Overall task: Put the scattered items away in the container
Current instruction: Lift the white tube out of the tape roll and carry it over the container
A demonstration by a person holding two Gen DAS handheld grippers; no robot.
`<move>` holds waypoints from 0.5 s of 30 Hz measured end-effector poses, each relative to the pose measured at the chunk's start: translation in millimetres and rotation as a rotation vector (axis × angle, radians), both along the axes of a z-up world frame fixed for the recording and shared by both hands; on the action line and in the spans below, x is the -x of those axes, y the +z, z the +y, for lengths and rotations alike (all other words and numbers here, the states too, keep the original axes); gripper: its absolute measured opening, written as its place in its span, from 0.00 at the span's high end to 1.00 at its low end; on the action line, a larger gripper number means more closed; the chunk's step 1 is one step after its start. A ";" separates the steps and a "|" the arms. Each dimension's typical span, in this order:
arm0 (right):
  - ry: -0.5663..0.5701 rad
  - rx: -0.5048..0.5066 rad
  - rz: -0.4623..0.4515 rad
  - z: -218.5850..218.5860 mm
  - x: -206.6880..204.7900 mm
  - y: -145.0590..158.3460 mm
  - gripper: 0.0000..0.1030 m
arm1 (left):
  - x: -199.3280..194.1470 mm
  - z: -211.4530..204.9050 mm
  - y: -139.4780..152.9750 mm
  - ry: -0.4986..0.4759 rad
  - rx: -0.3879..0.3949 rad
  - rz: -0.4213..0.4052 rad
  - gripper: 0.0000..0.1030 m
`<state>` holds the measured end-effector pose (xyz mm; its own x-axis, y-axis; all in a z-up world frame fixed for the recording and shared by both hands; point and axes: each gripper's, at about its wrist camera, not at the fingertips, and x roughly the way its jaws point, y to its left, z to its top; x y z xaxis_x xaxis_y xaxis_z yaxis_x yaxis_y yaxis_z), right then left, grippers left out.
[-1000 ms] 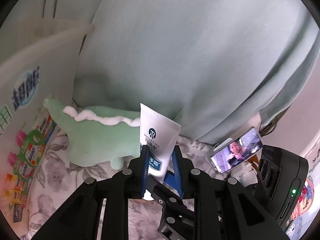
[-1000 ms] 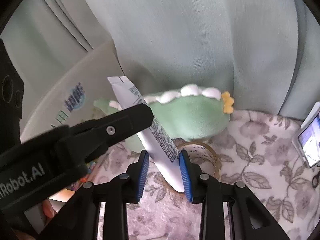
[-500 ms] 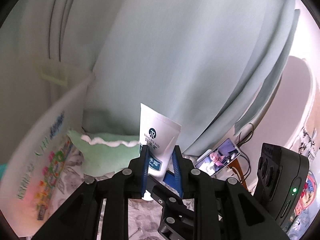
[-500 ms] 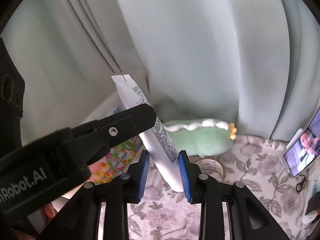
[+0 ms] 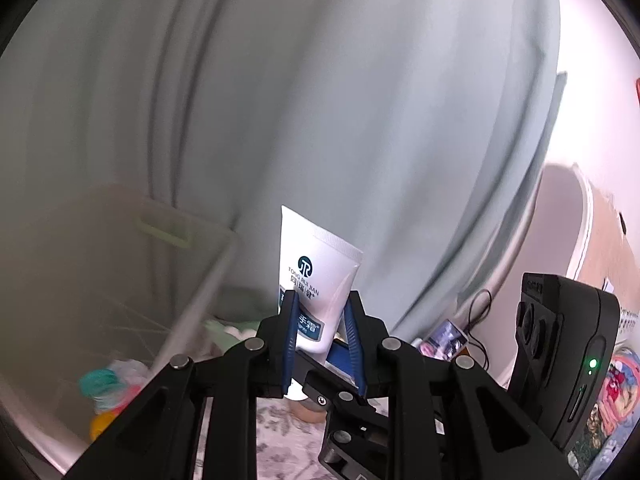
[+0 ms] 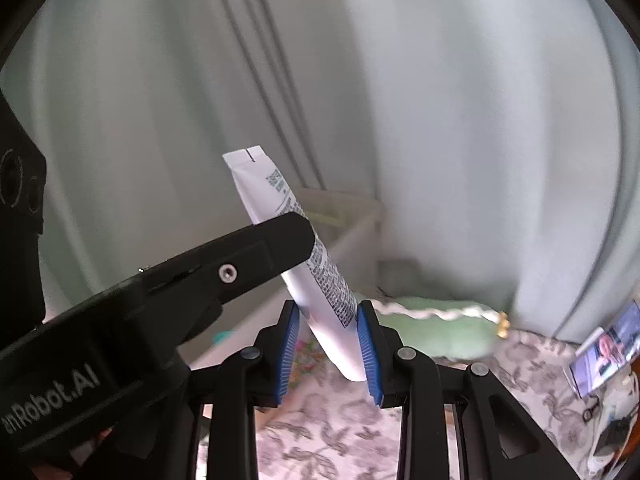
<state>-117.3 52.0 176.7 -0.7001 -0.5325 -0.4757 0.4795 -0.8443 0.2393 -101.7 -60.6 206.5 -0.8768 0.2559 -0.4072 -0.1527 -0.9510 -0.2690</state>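
The translucent plastic storage bin (image 5: 120, 280) held blurred items, one teal, one yellow; I couldn't identify them. The green plush dinosaur (image 6: 436, 332) lay half hidden behind it. The white hand-cream tube (image 5: 316, 280) stood crimp-up, raised off the floral cloth (image 6: 340, 432), both the left gripper (image 5: 320, 332) and right gripper (image 6: 327, 350) clamped on it.

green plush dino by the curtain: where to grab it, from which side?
Probably its mid-back, pinched across the white spine ridge, coming from above and the front. The plush dino lies lengthwise on the floral cloth against the curtain, so the rear is blocked; the soft body looks narrowest across. Both tools are occupied: left tool and right tool clamp the tube.
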 end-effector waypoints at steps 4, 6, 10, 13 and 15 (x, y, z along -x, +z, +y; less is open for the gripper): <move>0.049 -0.013 0.024 -32.4 -4.9 14.6 0.69 | -13.6 -32.6 12.5 0.048 0.001 0.026 0.77; 0.076 -0.018 0.031 -50.7 -5.6 19.0 0.69 | -18.1 -47.9 15.6 0.071 0.000 0.031 0.77; 0.128 -0.028 0.036 -88.1 -4.5 21.8 0.69 | -25.5 -81.0 16.9 0.125 -0.008 0.034 0.77; 0.162 -0.038 0.032 -113.7 -0.6 18.4 0.69 | -28.2 -104.0 13.9 0.161 -0.012 0.029 0.77; 0.182 -0.044 0.026 -129.7 4.9 12.4 0.69 | -28.6 -118.0 10.4 0.180 -0.014 0.022 0.77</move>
<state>-122.3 -77.7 189.1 -0.6061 -0.6306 -0.4848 0.6310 -0.7523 0.1897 -73.1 -178.7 216.8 -0.9178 0.0997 -0.3844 0.0135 -0.9596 -0.2812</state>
